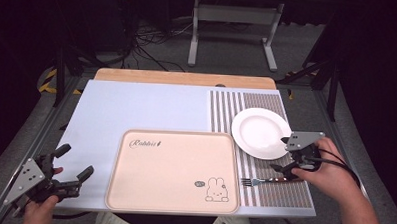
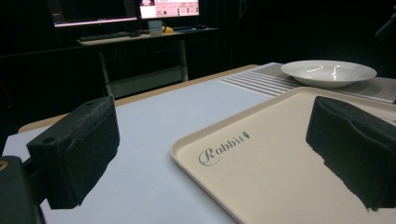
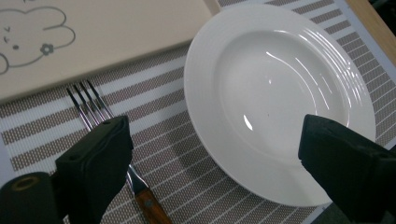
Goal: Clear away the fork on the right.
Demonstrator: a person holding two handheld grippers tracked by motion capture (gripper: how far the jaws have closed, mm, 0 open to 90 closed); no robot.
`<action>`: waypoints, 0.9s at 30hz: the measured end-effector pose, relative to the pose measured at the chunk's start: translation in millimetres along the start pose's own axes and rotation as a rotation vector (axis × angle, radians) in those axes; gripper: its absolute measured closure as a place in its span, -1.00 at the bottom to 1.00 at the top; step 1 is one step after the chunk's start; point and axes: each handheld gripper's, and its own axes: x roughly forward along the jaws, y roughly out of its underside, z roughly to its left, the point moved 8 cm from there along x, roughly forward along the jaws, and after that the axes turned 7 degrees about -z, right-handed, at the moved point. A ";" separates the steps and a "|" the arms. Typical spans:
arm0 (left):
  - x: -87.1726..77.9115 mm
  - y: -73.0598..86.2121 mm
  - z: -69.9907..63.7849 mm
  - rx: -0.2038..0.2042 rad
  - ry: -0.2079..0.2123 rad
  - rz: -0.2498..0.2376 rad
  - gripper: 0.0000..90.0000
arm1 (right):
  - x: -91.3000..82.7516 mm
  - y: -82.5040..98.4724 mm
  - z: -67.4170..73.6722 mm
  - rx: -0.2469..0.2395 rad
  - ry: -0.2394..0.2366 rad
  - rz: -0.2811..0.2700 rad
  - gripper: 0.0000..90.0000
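Black foam-padded jaws on the right gripper (image 1: 289, 154) stand wide apart with nothing between them, hovering just above the striped placemat (image 1: 278, 195) at the right side of the table. No earlier look to compare, so that's just how it sits. The right hand (image 1: 329, 174) comes in from the near right edge, wrist angled inward, fingers wrapped round the gripper body, grey three-cornered plate on top, cable looping back over the hand. In the right gripper view one jaw hangs over the fork (image 3: 91, 109) and the other over the rim of the white plate (image 3: 280, 98), neither touching as far as one can tell.

That fork (image 1: 264, 182) lies flat on the placemat, tines pointing left toward the tray, wooden handle toward the right hand, just near of the plate (image 1: 261, 132) and just beside the tray's right edge.

Over at the near left corner, the left hand (image 1: 38, 206) holds the left gripper (image 1: 74, 163) low and roughly level over the pale blue mat (image 1: 116, 109), jaws pointing right toward the tray and spread wide, nothing in them.

Writing-wise: the beige tray (image 1: 133, 190) has "Rabbit" in a curly script near its far left corner, clear in the left gripper view (image 2: 223, 149), plus a little line-drawn bunny near the right corner with a tiny speech bubble, too small to read.
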 end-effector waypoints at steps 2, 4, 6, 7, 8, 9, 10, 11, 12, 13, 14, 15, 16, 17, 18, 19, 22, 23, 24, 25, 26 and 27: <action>0.0 0.1 -0.1 0.001 0.000 0.001 -0.92 | 0.6 2.9 0.4 -0.020 -0.010 0.037 -0.76; 0.0 0.1 -0.2 0.002 0.001 0.001 -0.92 | 1.1 5.7 1.1 -0.038 -0.022 0.070 -0.75; 0.1 0.2 -0.1 0.001 0.001 0.002 -0.92 | 1.5 8.6 1.6 -0.057 -0.037 0.105 -0.75; 0.2 0.1 -0.1 0.003 0.001 0.002 -0.92 | 1.9 10.0 2.6 -0.057 -0.047 0.121 -0.75; 0.2 0.2 -0.1 0.003 0.002 0.002 -0.92 | 2.3 12.1 4.0 -0.059 -0.064 0.143 -0.75; 0.2 0.2 -0.2 0.002 0.001 0.003 -0.92 | 2.9 13.4 4.9 -0.063 -0.073 0.158 -0.76; 0.2 0.1 -0.2 0.002 0.001 0.001 -0.92 | 3.0 14.5 5.5 -0.066 -0.078 0.173 -0.76; 0.1 0.1 -0.2 0.001 0.001 0.002 -0.92 | 3.5 16.5 5.8 -0.073 -0.082 0.195 -0.75; 0.1 0.2 -0.2 0.001 0.002 0.002 -0.92 | 4.0 17.5 5.8 -0.081 -0.087 0.207 -0.75; 0.1 0.2 -0.2 0.001 0.002 0.002 -0.92 | 4.4 19.5 6.0 -0.095 -0.103 0.228 -0.74; 0.1 0.1 -0.1 0.002 0.002 0.001 -0.92 | 4.6 20.2 6.4 -0.090 -0.102 0.238 -0.73; 0.1 0.1 0.0 0.000 0.001 0.001 -0.92 | 4.9 20.9 6.4 -0.094 -0.110 0.248 -0.73; 0.1 0.1 -0.1 0.001 0.001 0.002 -0.92 | 4.9 21.6 6.4 -0.097 -0.117 0.259 -0.72; 0.1 0.1 -0.2 0.001 0.001 0.002 -0.92 | 4.9 22.4 6.7 -0.102 -0.125 0.273 -0.72; 0.1 0.1 -0.2 0.001 0.001 0.002 -0.92 | 4.9 22.4 6.7 -0.102 -0.125 0.273 -0.72; 0.1 0.1 -0.2 0.002 0.001 0.002 -0.92 | 4.8 23.1 7.5 -0.098 -0.131 0.286 -0.72; 0.4 0.4 -0.1 -0.002 -0.001 0.003 -0.92 | 6.2 25.2 9.7 -0.108 -0.152 0.318 -0.71; 0.4 0.5 0.0 -0.002 -0.001 0.003 -0.92 | 6.4 26.6 10.7 -0.115 -0.163 0.337 -0.71; 0.4 0.5 0.0 -0.002 -0.001 0.004 -0.92 | 6.2 27.8 11.4 -0.114 -0.166 0.356 -0.71; 0.5 0.6 0.0 -0.002 -0.001 0.004 -0.92 | 6.8 28.2 11.6 -0.120 -0.175 0.360 -0.70; 0.5 0.6 0.0 -0.002 -0.001 0.004 -0.92 | 6.8 28.2 11.6 -0.120 -0.175 0.360 -0.70; 0.5 0.6 0.0 -0.001 -0.001 0.005 -0.92 | 7.8 29.6 12.7 -0.121 -0.183 0.374 -0.69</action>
